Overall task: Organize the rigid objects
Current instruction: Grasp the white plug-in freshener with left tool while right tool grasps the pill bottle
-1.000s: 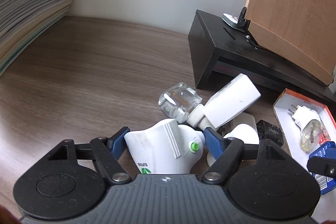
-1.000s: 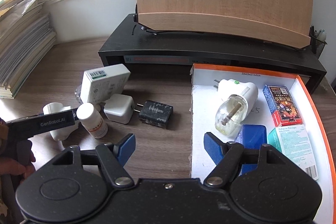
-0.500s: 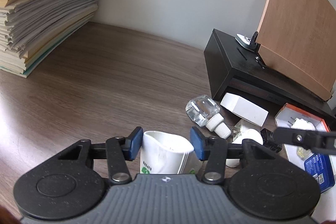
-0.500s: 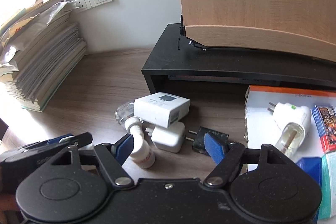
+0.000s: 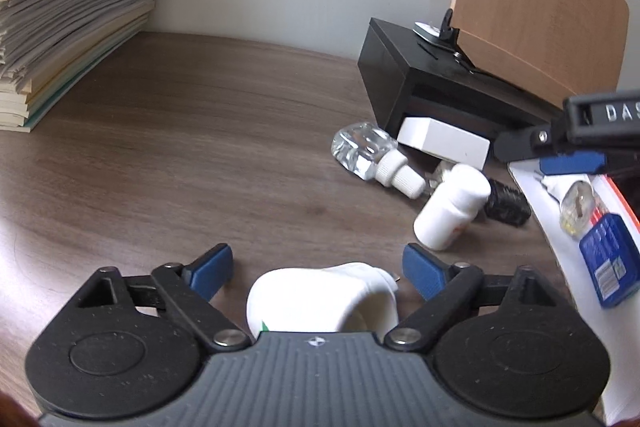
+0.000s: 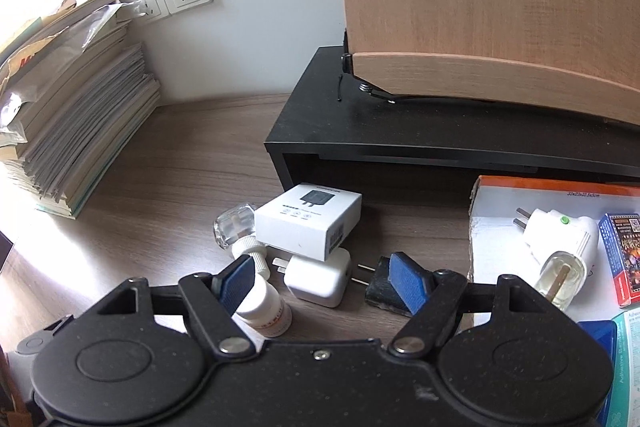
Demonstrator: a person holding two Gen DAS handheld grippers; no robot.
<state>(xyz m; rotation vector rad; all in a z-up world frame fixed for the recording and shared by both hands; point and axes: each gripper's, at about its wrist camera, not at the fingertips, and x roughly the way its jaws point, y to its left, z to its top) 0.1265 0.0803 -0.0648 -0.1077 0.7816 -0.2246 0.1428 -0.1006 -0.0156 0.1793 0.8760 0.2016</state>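
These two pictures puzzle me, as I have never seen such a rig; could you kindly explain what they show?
A person holds a two-finger gripper in each hand, and each picture comes from a camera on one gripper, looking along its blue-padded fingers. The left gripper is opening; a white plug-in device lies between its fingers, untouched. The right gripper is open and empty, above a white charger. On the desk also lie a pill bottle, a clear bottle, a white box and an orange-edged tray.

White plug-in vaporizer (image 5: 320,301) lies tipped on wooden desk (image 5: 200,147)
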